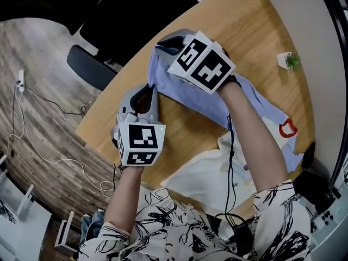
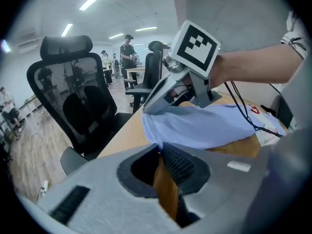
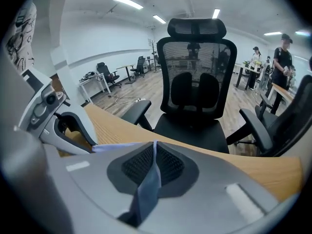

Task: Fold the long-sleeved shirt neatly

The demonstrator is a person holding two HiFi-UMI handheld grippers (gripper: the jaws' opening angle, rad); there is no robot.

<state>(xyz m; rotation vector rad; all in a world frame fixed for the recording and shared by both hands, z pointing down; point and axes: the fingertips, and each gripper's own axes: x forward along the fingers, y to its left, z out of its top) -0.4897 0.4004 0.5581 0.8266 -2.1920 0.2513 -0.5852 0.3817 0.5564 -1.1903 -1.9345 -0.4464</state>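
Observation:
A light blue long-sleeved shirt (image 1: 201, 99) lies stretched across the wooden table (image 1: 239, 20); a red mark (image 1: 287, 128) shows near its right end. My left gripper (image 1: 150, 87) is shut on the shirt's near-left edge, and the cloth (image 2: 204, 126) runs straight out from its closed tips (image 2: 159, 149). My right gripper (image 1: 163, 43) pinches the far-left edge close to the table's rim. In the right gripper view a strip of blue cloth (image 3: 146, 189) is clamped between the pads at the tips (image 3: 154, 147). The two grippers sit a short way apart along the same edge.
A white cloth (image 1: 209, 173) lies on the table near the person. A small potted plant (image 1: 291, 60) stands at the far right. A black office chair (image 3: 195, 82) is drawn up past the table's edge, another (image 2: 73, 96) stands off to the side. Cables trail on the floor (image 1: 49, 145).

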